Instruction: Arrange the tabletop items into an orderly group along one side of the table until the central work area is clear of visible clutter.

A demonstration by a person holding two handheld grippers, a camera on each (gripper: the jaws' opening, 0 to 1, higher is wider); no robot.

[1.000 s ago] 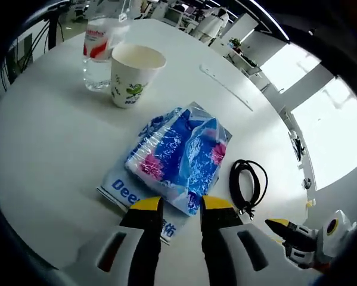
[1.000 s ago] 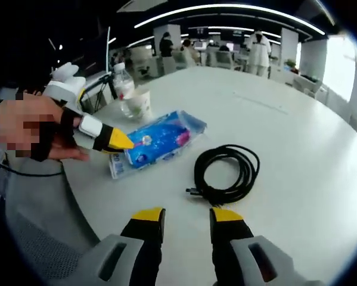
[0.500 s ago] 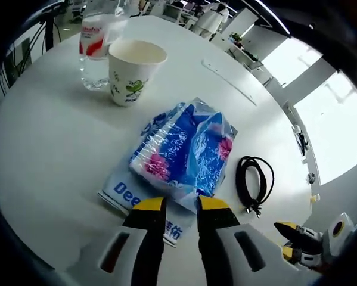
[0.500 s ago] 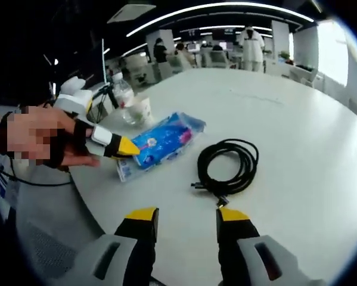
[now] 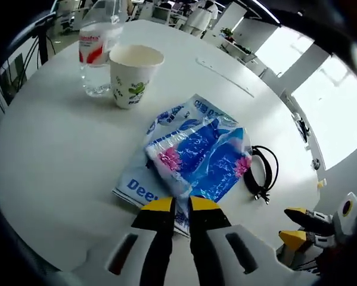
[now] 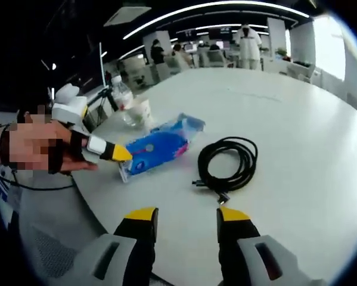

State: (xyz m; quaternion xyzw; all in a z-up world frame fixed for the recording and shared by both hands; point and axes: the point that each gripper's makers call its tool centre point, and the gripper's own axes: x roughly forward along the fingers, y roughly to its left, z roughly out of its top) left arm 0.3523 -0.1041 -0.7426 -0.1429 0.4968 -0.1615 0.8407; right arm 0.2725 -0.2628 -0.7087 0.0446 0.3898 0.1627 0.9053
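A blue tissue packet (image 5: 199, 155) with pink flowers lies on a flat white-and-blue wrapper (image 5: 133, 186) on the white round table (image 5: 47, 149). My left gripper (image 5: 179, 206) is shut on the packet's near corner, and that end is raised a little. In the right gripper view the left gripper (image 6: 115, 153), held by a hand (image 6: 35, 146), pinches the packet (image 6: 157, 145). A coiled black cable (image 6: 226, 167) lies just ahead of my right gripper (image 6: 187, 215), which stands open above the table. The cable (image 5: 263, 173) sits right of the packet.
A paper cup (image 5: 135, 74) and a clear water bottle (image 5: 95, 53) stand together at the far left beyond the packet. The table's edge runs close below both grippers. The right gripper (image 5: 312, 229) shows at the lower right. People and desks stand far behind.
The left jaws have narrowed onto the packet's corner, and the packet has lifted and turned off the flat wrapper. The right gripper has stayed open and hardly moved.
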